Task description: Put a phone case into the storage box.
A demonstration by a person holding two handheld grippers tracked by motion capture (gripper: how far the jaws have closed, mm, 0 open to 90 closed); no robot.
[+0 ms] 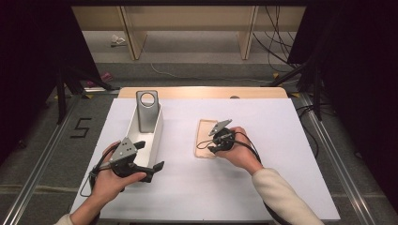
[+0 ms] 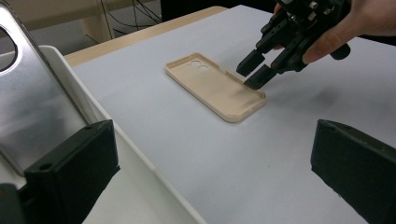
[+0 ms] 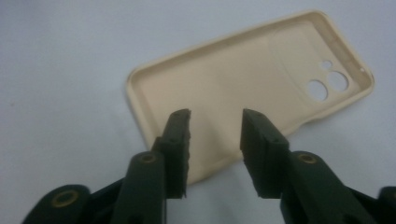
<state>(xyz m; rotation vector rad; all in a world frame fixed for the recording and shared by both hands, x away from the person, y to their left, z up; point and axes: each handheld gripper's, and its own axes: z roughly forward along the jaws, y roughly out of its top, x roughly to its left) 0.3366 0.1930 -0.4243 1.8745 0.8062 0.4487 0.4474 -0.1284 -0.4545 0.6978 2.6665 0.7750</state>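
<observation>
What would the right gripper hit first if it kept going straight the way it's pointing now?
Most likely the beige phone case. The right gripper, jaws apart with nothing between them, points down at the case's near end, lying hollow side up on the white table. How close it is cannot be told.

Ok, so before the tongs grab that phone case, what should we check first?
1. Right tongs open: ok, there is a gap between the two black jaws.
2. Right tongs lined up with the beige phone case: ok, the jaws sit over its near end, one over the inside, one by the rim.
3. Case already gripped: not ok, the pads do not press on it yet.
4. Case lying flat, hollow side up on the white table: ok.
5. Left tongs out of the way: ok, they wait open beside the white tray, apart from the case.
6. Metal stand resting in the tray: ok, it leans there.
</observation>
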